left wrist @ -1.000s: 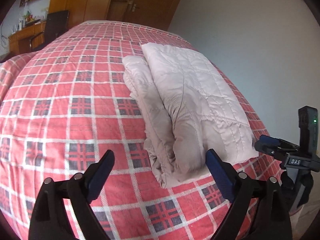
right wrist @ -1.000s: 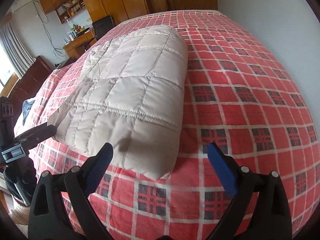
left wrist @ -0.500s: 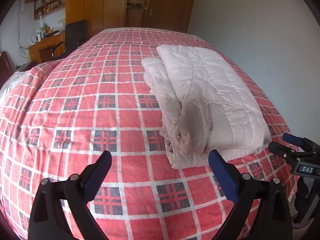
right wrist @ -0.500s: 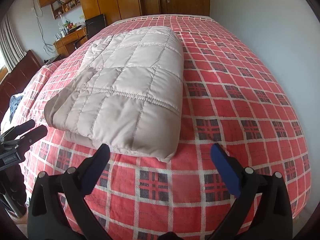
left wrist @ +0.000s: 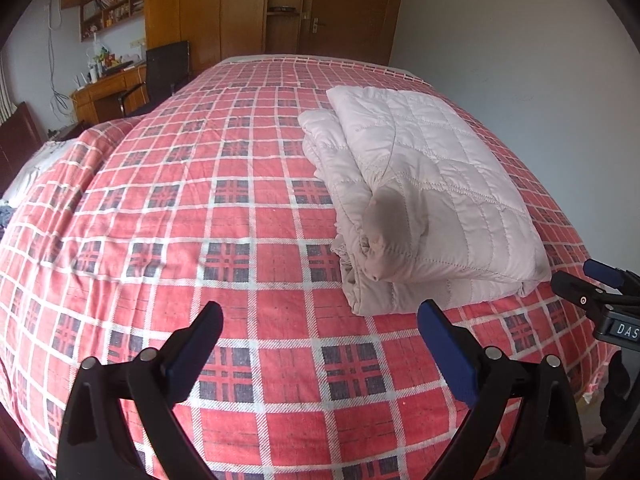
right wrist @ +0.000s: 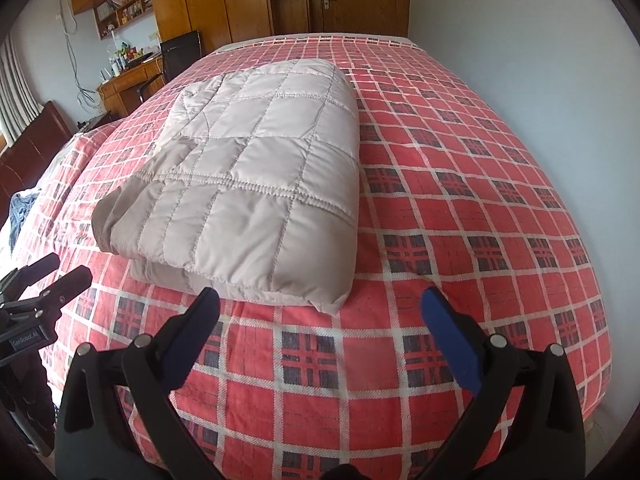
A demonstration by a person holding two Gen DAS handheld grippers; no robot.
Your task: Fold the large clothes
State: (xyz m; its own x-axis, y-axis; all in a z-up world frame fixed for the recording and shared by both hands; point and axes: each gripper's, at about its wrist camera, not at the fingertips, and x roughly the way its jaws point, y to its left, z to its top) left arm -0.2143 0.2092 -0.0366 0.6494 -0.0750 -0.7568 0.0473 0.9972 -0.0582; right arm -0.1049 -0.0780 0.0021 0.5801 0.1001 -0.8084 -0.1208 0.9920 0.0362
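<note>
A pale quilted garment (left wrist: 420,184) lies folded into a thick rectangle on the red plaid bed (left wrist: 200,208), right of centre in the left wrist view. The right wrist view has the same folded garment (right wrist: 256,172) left of centre. My left gripper (left wrist: 320,320) hangs open above the bed's near edge, just short of the bundle, holding nothing. Open and empty too, my right gripper (right wrist: 320,308) sits off the bundle's near right corner. Each gripper shows at the edge of the other's view: the right gripper (left wrist: 592,288) and the left gripper (right wrist: 48,276).
A white wall (left wrist: 520,40) runs along the bed's right side. Wooden wardrobes and a door (left wrist: 288,12) stand beyond the far end. A desk (left wrist: 108,88) with clutter and a dark chair (left wrist: 164,68) are at far left. Crumpled blue cloth (right wrist: 20,208) lies by the headboard.
Both grippers have drawn back and risen from the folded garment, which now looks smaller and farther. The garment has stayed in place. Both remain open.
</note>
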